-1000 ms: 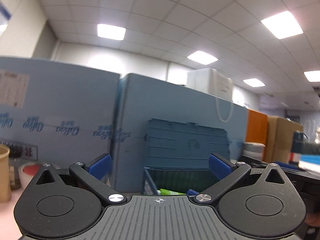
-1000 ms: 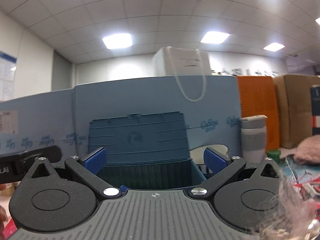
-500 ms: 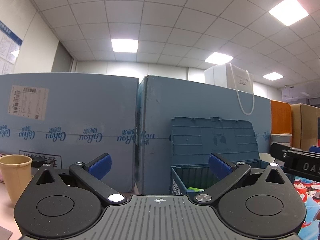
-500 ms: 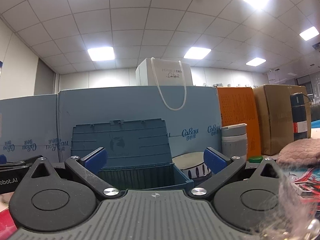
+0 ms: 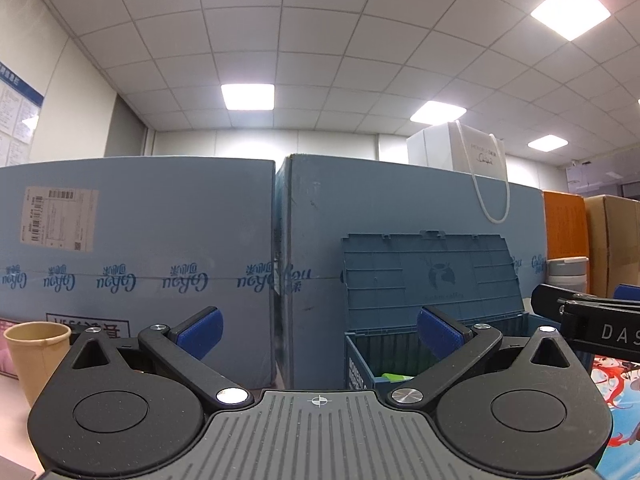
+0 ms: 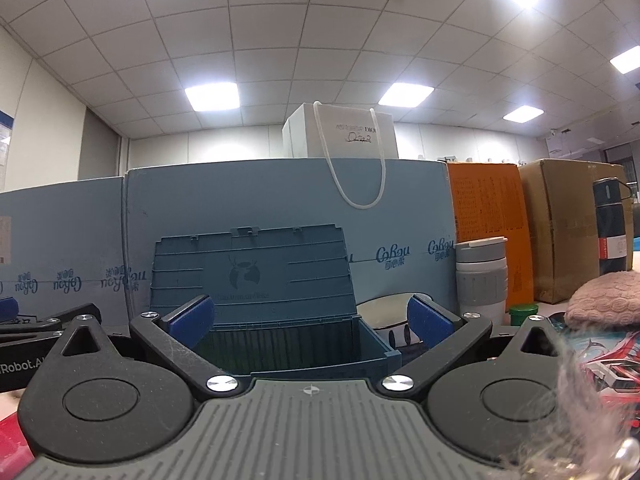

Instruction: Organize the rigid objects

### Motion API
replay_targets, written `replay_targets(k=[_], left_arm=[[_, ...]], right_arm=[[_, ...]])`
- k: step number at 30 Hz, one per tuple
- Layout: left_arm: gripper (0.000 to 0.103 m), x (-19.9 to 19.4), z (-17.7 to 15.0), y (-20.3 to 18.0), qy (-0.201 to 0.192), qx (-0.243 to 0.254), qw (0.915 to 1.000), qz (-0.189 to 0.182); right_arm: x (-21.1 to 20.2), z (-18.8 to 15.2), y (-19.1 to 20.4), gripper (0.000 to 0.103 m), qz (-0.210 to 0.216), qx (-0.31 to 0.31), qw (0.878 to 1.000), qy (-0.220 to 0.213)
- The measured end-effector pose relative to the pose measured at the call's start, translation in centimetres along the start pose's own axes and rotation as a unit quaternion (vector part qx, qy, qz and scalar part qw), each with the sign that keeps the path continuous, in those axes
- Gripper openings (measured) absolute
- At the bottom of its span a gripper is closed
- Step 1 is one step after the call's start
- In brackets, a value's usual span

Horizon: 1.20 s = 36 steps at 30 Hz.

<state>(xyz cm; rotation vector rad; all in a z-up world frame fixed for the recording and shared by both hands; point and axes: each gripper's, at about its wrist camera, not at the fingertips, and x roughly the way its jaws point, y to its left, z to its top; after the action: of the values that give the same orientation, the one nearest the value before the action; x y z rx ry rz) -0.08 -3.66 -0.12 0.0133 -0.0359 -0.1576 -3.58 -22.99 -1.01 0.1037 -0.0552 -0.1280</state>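
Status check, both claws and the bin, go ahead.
Left claw open, empty. Right claw open, empty. Blue bin ahead, lid up. Nothing blocking.

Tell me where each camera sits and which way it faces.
Left wrist: on the left hand-held gripper, facing pale blue cartons; its open blue fingers and the right hand-held gripper's side show.
Right wrist: on the right hand-held gripper, facing the blue bin; its open fingers show.
Shared: the open-lidded blue bin, cartons, white bag.
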Motion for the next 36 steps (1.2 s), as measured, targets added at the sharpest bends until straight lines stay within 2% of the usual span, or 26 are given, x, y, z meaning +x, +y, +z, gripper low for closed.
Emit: replay_targets(k=[7, 12, 36], left_arm=[[0.103, -0.1, -0.01, -0.15, -0.004, 0.005, 1.0, 0.0], [0.103, -0.42, -0.04, -0.39, -0.008, 0.011, 0.9998, -0.014], [0.103, -0.59, 0.0, -0.29, -0.01, 0.012, 0.9998, -0.01]], right_arm=[[0.0, 0.04, -0.24, 0.103, 0.001, 0.007, 1.0, 0.002], [0.14, 0.04, -0.61, 0.103, 0.005, 0.017, 1.0, 0.004], [0.2, 0.0, -0.75, 0.103, 0.01, 0.025, 1.0, 0.006]])
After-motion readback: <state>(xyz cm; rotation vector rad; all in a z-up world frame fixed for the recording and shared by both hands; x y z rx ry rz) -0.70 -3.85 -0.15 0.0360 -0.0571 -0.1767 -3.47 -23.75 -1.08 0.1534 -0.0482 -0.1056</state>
